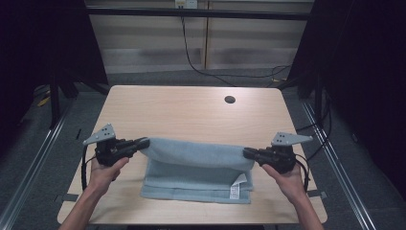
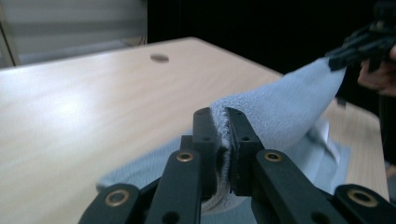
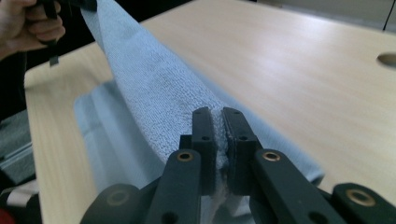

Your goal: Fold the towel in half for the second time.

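Observation:
A light blue towel [image 1: 196, 167] hangs stretched between the two grippers over the near half of the wooden table [image 1: 191, 110]. Its lower part lies folded on the table, with a white care label [image 1: 235, 190] at the near right. My left gripper [image 1: 143, 142] is shut on the towel's left upper corner [image 2: 223, 122]. My right gripper [image 1: 246, 153] is shut on the right upper corner [image 3: 218, 122]. In the left gripper view the other gripper [image 2: 362, 46] pinches the far end of the towel. In the right gripper view a hand [image 3: 28, 23] holds the opposite end.
A round cable hole [image 1: 230, 99] sits in the table's far right part. Beyond the far edge, black cables [image 1: 230, 74] trail over the floor. Metal rails [image 1: 38, 143] run along both sides of the table. Dark curtains stand at left and right.

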`<action>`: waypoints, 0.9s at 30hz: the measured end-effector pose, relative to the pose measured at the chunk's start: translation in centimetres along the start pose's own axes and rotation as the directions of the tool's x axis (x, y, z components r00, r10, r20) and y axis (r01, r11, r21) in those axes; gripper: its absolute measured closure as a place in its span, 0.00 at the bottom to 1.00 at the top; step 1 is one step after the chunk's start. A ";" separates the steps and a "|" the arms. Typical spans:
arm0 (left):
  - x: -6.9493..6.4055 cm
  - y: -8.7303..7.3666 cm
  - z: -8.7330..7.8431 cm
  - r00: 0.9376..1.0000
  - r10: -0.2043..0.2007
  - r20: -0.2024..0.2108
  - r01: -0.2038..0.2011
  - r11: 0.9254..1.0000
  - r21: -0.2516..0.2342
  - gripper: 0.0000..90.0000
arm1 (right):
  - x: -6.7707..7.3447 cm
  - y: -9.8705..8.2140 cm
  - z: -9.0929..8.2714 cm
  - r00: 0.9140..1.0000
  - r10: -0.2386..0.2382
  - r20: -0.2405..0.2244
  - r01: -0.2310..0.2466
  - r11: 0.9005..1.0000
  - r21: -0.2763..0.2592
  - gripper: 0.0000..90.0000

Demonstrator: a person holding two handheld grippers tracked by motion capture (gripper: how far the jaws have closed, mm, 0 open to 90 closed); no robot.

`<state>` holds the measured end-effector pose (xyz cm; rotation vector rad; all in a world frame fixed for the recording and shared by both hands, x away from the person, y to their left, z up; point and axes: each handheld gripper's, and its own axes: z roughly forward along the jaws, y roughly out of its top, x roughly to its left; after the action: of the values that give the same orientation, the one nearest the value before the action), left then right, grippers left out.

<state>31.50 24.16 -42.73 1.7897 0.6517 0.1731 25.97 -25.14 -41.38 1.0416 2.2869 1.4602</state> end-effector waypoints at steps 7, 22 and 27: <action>-2.0 -3.4 -0.2 1.000 -0.007 0.028 0.004 0.996 0.094 0.91 | 1.3 -3.8 0.6 0.999 0.032 -0.040 -0.029 0.998 0.060 0.93; -3.5 -5.4 -2.7 0.996 -0.052 0.076 0.044 0.994 0.101 0.63 | 2.6 -6.9 -1.3 0.993 0.098 -0.063 -0.096 0.995 0.031 0.71; -1.2 -4.9 -2.5 0.994 -0.066 -0.084 0.073 0.993 0.088 0.50 | 2.0 -6.7 -1.8 0.994 0.110 0.027 -0.110 0.994 -0.010 0.63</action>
<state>27.73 26.56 -46.17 1.8513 0.7895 0.1713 20.62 -26.74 -45.99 1.1945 2.2345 1.4858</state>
